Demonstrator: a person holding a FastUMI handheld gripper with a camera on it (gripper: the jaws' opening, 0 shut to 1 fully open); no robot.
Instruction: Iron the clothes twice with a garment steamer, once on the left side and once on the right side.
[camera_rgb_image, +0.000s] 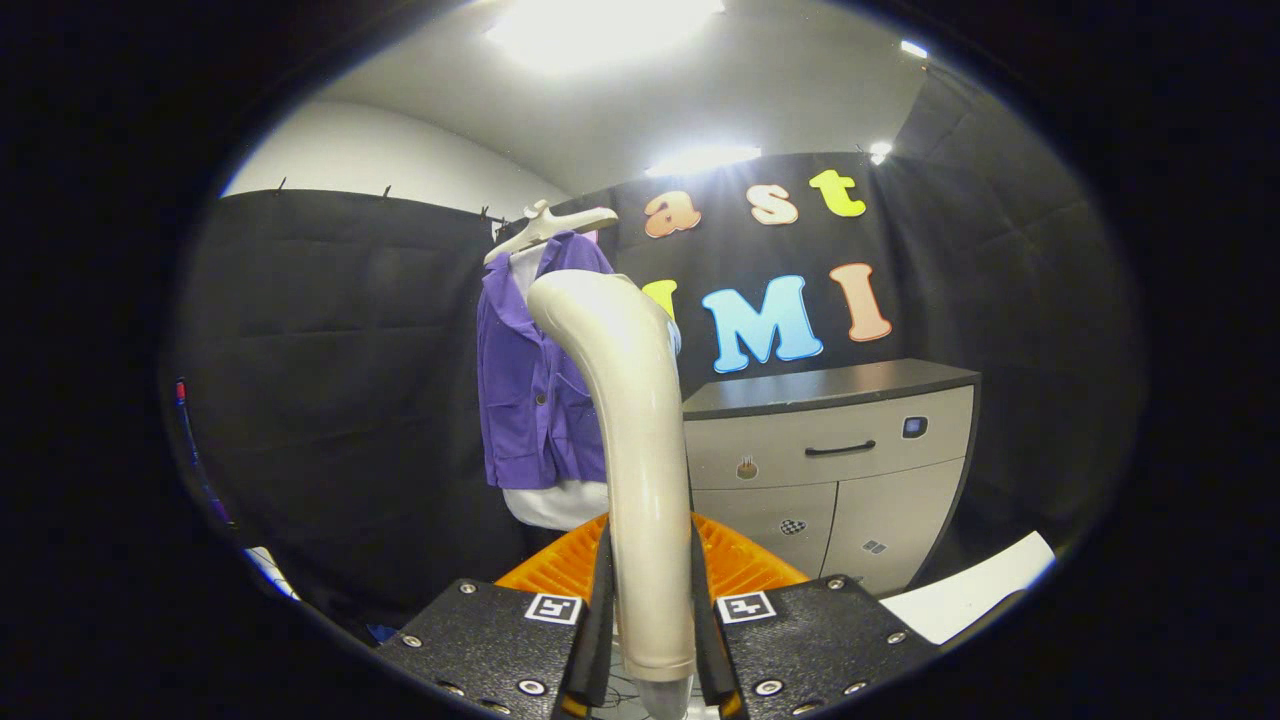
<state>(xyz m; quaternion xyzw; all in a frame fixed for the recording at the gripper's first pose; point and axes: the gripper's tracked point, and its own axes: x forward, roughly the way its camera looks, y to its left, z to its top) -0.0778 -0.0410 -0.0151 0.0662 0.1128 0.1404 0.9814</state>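
A cream garment steamer (630, 420) stands upright between my fingers, its curved head bending toward the clothes. My gripper (650, 610) is shut on the steamer's handle, with both black fingers (600, 600) pressing its sides. Beyond the steamer head hangs a purple jacket (535, 390) over a white garment (555, 503) on a pale hanger (550, 228). The steamer covers the jacket's right side. The head is apart from the cloth, short of it.
A grey cabinet (830, 470) with a dark top and a black drawer handle stands to the right of the clothes. A white sheet (975, 590) lies low on the right. Black cloth walls close in behind and on both sides.
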